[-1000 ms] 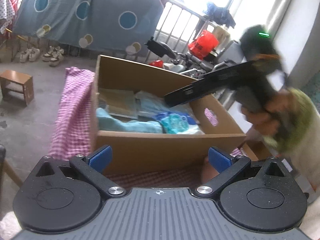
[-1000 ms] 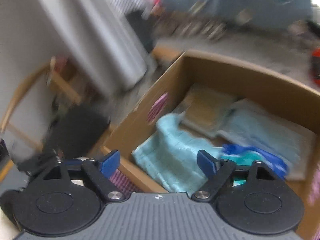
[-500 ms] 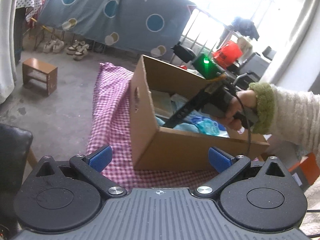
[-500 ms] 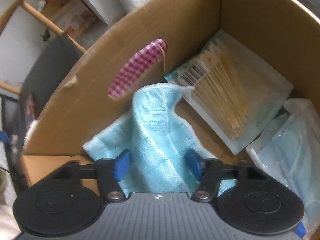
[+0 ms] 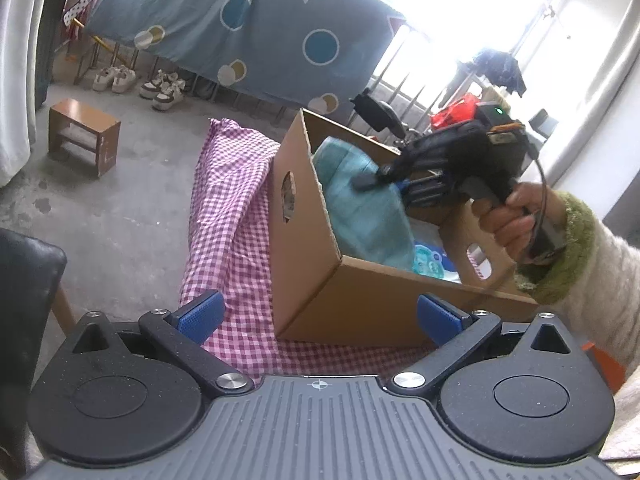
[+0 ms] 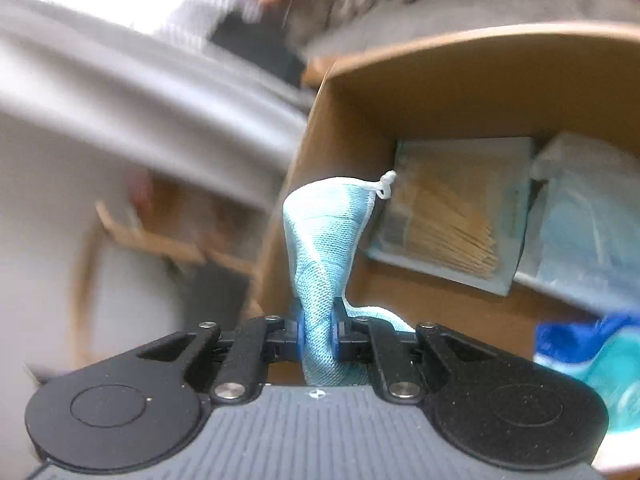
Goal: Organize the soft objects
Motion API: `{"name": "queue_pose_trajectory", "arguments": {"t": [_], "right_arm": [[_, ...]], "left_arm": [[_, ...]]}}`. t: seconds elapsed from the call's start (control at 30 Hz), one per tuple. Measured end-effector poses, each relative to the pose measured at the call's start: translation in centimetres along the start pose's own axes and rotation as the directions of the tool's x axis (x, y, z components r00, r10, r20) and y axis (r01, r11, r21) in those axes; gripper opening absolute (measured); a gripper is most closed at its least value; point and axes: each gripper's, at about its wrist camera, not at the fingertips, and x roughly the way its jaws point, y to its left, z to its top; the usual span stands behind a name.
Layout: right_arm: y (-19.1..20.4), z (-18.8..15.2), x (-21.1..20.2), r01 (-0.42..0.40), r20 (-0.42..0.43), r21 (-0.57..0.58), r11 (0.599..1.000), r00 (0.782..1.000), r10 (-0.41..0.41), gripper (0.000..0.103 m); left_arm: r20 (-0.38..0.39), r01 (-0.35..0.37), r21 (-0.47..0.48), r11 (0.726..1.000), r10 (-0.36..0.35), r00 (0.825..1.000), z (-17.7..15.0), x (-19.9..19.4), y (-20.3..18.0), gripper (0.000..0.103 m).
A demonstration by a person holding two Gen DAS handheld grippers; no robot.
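Note:
A light blue cloth is pinched in my right gripper, which is shut on it and holds it above the cardboard box. In the left wrist view the same cloth hangs over the box from the right gripper. My left gripper is open and empty, in front of the box's near corner. Inside the box lie a flat packet of tan sticks, a pale blue plastic pack and a blue and teal item.
The box stands on a pink checked cloth. A small wooden stool and shoes are on the concrete floor to the left. A black chair is at the near left. A patterned blue sheet hangs behind.
My right gripper closed on the blue cloth and lifted it up out of the box. My left gripper drew back and to the left of the box.

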Motion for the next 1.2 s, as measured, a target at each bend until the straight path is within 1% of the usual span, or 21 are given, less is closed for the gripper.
{"name": "queue_pose_trajectory", "arguments": {"t": [0.03, 0.1, 0.13, 0.17, 0.23, 0.3, 0.37, 0.43, 0.57, 0.67, 0.73, 0.8, 0.83, 0.87, 0.9, 0.93, 1.0, 1.03, 1.1, 1.17, 1.2], "right_arm": [[-1.2, -0.1, -0.6, -0.042, 0.029, 0.083, 0.996, 0.999, 0.040, 0.013], [-3.3, -0.4, -1.1, -0.130, 0.081, 0.218, 0.967, 0.990, 0.115, 0.013], [-4.5, -0.9, -1.3, -0.163, 0.115, 0.289, 0.943, 0.984, 0.135, 0.013], [-5.4, -1.2, -1.0, -0.176, 0.137, 0.341, 0.924, 0.981, 0.137, 0.013], [-7.1, -2.0, -0.9, -0.178, 0.184, 0.429, 0.885, 0.977, 0.107, 0.013], [-8.4, -2.7, -0.6, -0.152, 0.197, 0.511, 0.846, 0.979, 0.056, 0.013], [-8.6, -3.1, 0.4, -0.093, 0.161, 0.531, 0.842, 0.987, 0.008, 0.015], [-8.1, -3.2, 1.7, -0.020, 0.083, 0.525, 0.851, 0.996, -0.028, 0.015], [-6.6, -3.1, 3.9, 0.070, 0.003, 0.498, 0.864, 0.997, -0.082, 0.016], [-5.8, -2.8, 4.9, 0.064, -0.015, 0.497, 0.865, 0.998, -0.065, 0.016], [-5.1, -3.2, 5.7, 0.033, -0.023, 0.472, 0.881, 0.999, -0.025, 0.017], [-4.3, -3.2, 5.8, 0.034, -0.043, 0.430, 0.902, 0.999, -0.018, 0.024], [-4.1, -3.3, 5.5, 0.046, -0.041, 0.418, 0.907, 0.999, -0.032, 0.038], [-4.0, -2.7, 5.4, 0.060, -0.036, 0.413, 0.909, 0.998, -0.049, 0.060], [-4.0, -2.5, 4.9, 0.081, -0.028, 0.405, 0.911, 0.997, -0.076, 0.068], [-3.8, -2.7, 3.8, 0.130, -0.011, 0.391, 0.911, 0.991, -0.137, 0.074], [-3.0, -2.4, 2.1, 0.242, 0.021, 0.337, 0.910, 0.964, -0.264, 0.074], [-2.6, -2.4, 1.2, 0.268, 0.043, 0.314, 0.911, 0.954, -0.295, 0.074], [-1.3, -2.3, -0.3, 0.284, 0.083, 0.244, 0.927, 0.946, -0.312, 0.070], [0.6, -2.5, -0.7, 0.332, 0.115, 0.114, 0.936, 0.932, -0.344, 0.041], [1.7, -2.7, -0.5, 0.338, 0.100, 0.047, 0.940, 0.935, -0.341, 0.039]], "left_arm": [[0.000, 0.001, -0.001, 1.000, -0.001, 1.000, -0.1, 0.0, 0.0, 0.103], [-0.001, -0.001, -0.006, 1.000, 0.001, 1.000, -0.1, -0.1, 0.1, 0.103], [-0.001, 0.000, -0.008, 1.000, 0.000, 1.000, -0.1, -0.1, 0.1, 0.103], [-0.001, 0.001, -0.011, 1.000, -0.001, 1.000, -0.1, -0.1, 0.2, 0.103], [0.002, 0.004, -0.014, 1.000, -0.004, 1.000, -0.2, -0.3, 0.3, 0.103], [0.005, 0.007, -0.018, 1.000, -0.007, 1.000, -0.1, -0.5, 0.4, 0.103], [0.007, 0.012, -0.018, 1.000, -0.012, 1.000, -0.1, -0.5, 0.5, 0.103], [0.009, 0.014, -0.022, 1.000, -0.014, 1.000, -0.1, -0.5, 0.5, 0.103], [0.013, 0.022, -0.026, 0.999, -0.022, 1.000, -0.1, -0.5, 0.5, 0.103], [0.012, 0.031, -0.021, 0.999, -0.031, 0.999, -0.3, -0.6, 0.5, 0.103], [0.010, 0.034, -0.019, 0.999, -0.034, 0.999, -0.3, -0.5, 0.5, 0.103], [0.007, 0.032, -0.019, 0.999, -0.031, 0.999, -0.4, -0.5, 0.5, 0.103], [0.006, 0.031, -0.021, 0.999, -0.031, 1.000, -0.4, -0.5, 0.5, 0.103], [0.005, 0.031, -0.024, 0.999, -0.031, 1.000, -0.4, -0.6, 0.6, 0.103], [0.006, 0.032, -0.024, 0.999, -0.032, 0.999, -0.3, -0.5, 0.6, 0.103], [0.008, 0.033, -0.024, 0.999, -0.033, 0.999, -0.3, -0.6, 0.6, 0.103], [0.013, 0.034, -0.022, 0.999, -0.034, 0.999, -0.3, -0.7, 0.6, 0.103], [0.013, 0.034, -0.023, 0.999, -0.034, 0.999, -0.4, -0.7, 0.5, 0.103], [0.012, 0.035, -0.023, 0.999, -0.035, 0.999, -0.5, -0.7, 0.6, 0.103], [0.008, 0.032, -0.022, 0.999, -0.032, 0.999, -0.5, -0.6, 0.6, 0.103], [0.007, 0.032, -0.021, 0.999, -0.032, 0.999, -0.5, -0.6, 0.6, 0.103]]}}
